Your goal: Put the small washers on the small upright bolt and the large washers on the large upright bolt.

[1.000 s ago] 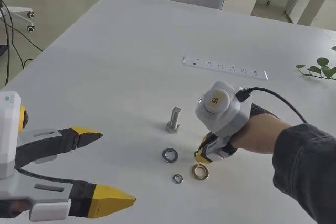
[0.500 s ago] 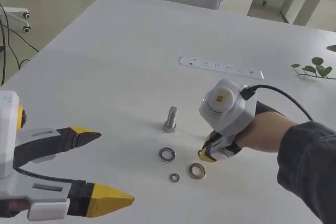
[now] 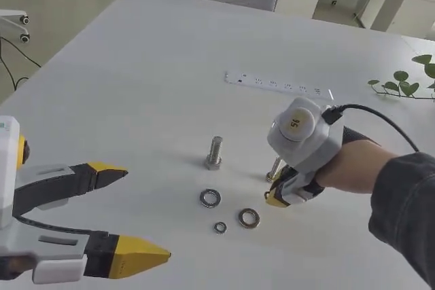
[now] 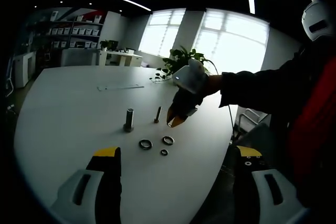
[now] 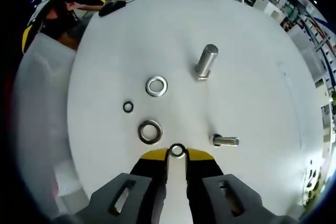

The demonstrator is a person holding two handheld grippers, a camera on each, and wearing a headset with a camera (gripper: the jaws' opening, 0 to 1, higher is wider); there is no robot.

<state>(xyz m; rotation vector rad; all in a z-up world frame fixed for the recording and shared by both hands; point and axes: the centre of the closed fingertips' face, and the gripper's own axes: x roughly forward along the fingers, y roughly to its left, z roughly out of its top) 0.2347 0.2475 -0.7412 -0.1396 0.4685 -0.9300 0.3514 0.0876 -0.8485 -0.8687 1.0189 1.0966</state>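
The large upright bolt (image 3: 214,153) and the thin small bolt (image 3: 275,168) stand mid-table. In front of them lie a large silver washer (image 3: 210,198), a large brass-toned washer (image 3: 249,218) and a small washer (image 3: 220,227). My right gripper (image 3: 277,200) hovers just right of the small bolt (image 5: 226,140); it is shut on a small washer (image 5: 177,150), pinched at the yellow tips. My left gripper (image 3: 148,212) is open at the near left, well away from the parts, with nothing between its jaws. In the left gripper view, both bolts (image 4: 128,120) and the right gripper (image 4: 176,121) lie ahead.
A white power strip (image 3: 279,86) lies flat on the table beyond the bolts. Plant leaves (image 3: 408,83) reach in at the far right edge. The white table (image 3: 136,86) stretches wide to the left and back.
My right gripper has drawn away from the brass-toned washer, up and to the right, and now sits beside the small bolt. The left gripper has stayed put; the head camera has shifted.
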